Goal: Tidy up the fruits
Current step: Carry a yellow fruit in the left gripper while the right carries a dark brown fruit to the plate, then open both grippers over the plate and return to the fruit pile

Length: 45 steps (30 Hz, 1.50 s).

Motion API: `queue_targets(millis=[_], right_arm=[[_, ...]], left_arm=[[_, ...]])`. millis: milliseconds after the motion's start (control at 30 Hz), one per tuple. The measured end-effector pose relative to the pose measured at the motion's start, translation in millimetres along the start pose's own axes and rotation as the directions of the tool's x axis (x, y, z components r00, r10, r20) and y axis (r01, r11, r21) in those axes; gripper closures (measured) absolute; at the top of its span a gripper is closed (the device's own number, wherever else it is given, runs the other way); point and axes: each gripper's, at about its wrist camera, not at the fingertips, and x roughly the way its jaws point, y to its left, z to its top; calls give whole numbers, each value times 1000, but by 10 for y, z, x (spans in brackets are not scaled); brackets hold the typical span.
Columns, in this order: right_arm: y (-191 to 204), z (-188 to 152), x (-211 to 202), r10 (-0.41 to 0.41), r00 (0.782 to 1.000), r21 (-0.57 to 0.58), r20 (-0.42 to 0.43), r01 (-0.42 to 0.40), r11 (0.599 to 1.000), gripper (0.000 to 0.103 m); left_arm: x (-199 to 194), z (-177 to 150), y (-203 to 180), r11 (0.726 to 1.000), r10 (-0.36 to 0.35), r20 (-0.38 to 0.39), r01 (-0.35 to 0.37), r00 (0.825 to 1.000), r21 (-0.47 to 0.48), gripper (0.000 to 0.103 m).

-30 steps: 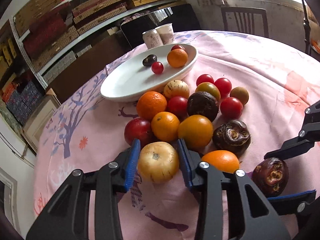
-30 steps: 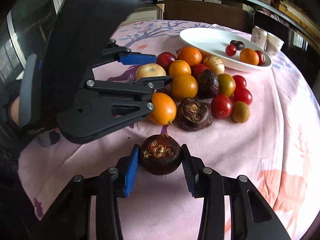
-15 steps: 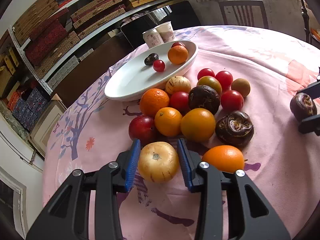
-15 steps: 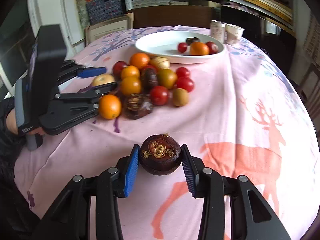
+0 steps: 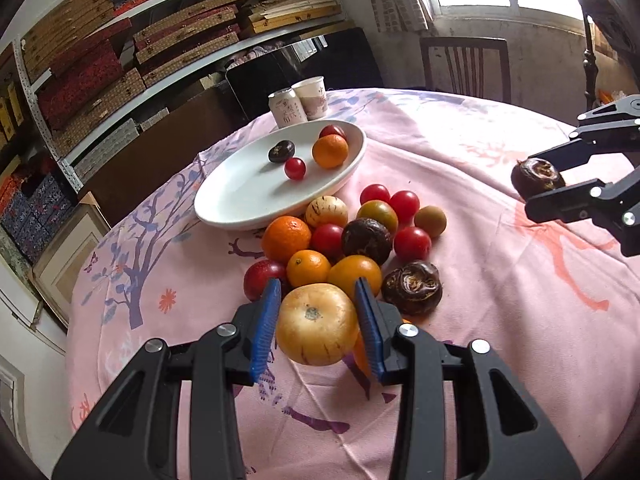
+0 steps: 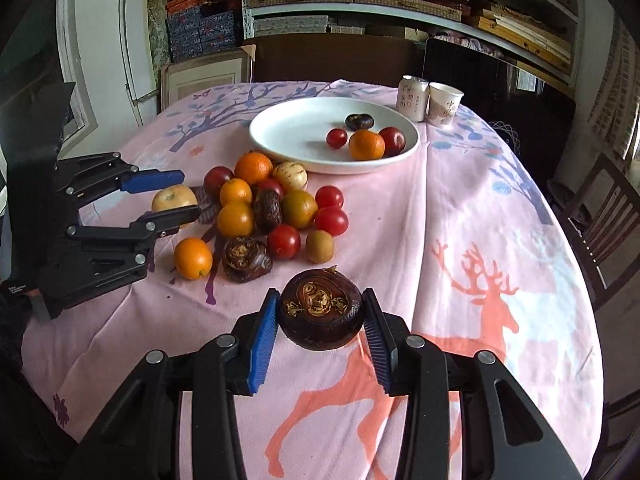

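My left gripper [image 5: 316, 324] is shut on a pale yellow striped fruit [image 5: 316, 324] and holds it above the near side of the fruit pile [image 5: 348, 236]. It also shows in the right wrist view [image 6: 168, 200]. My right gripper [image 6: 320, 316] is shut on a dark brown wrinkled fruit [image 6: 320, 314] and holds it above the pink cloth; it shows in the left wrist view [image 5: 538, 176]. A white oval plate [image 5: 240, 196] behind the pile holds an orange [image 5: 330, 151], a small tomato, a dark fruit and a red fruit.
A can [image 6: 412, 98] and a paper cup [image 6: 444, 104] stand behind the plate. The round table [image 6: 480, 220] has a pink cloth with deer prints. A chair [image 6: 600, 216] stands at the right. Shelves with boxes line the wall.
Both grippers have risen with their fruit. The right gripper has swung away to the right of the pile. The pile and plate have not moved.
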Motion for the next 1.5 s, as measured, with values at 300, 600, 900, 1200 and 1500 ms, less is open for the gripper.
queue_targets(millis=[300, 600, 900, 1200, 1500], right_arm=[[-69, 321, -12, 38, 996, -45, 81, -35, 998, 61], [-460, 1579, 1133, 20, 995, 103, 96, -30, 994, 61], [-813, 1998, 2061, 52, 998, 247, 46, -62, 967, 61], [-763, 1913, 1597, -42, 995, 176, 91, 26, 984, 5], [-522, 844, 954, -26, 1000, 2, -1, 26, 1000, 4]], left_arm=[[-211, 239, 455, 991, 72, 55, -65, 996, -113, 66], [761, 1135, 1015, 928, 233, 16, -218, 972, -301, 66], [1727, 1108, 1228, 884, 155, -88, -178, 984, -432, 66], [1276, 1066, 1220, 888, 217, -13, -203, 976, -412, 5], [315, 278, 558, 966, -98, -135, 62, 986, -250, 4]])
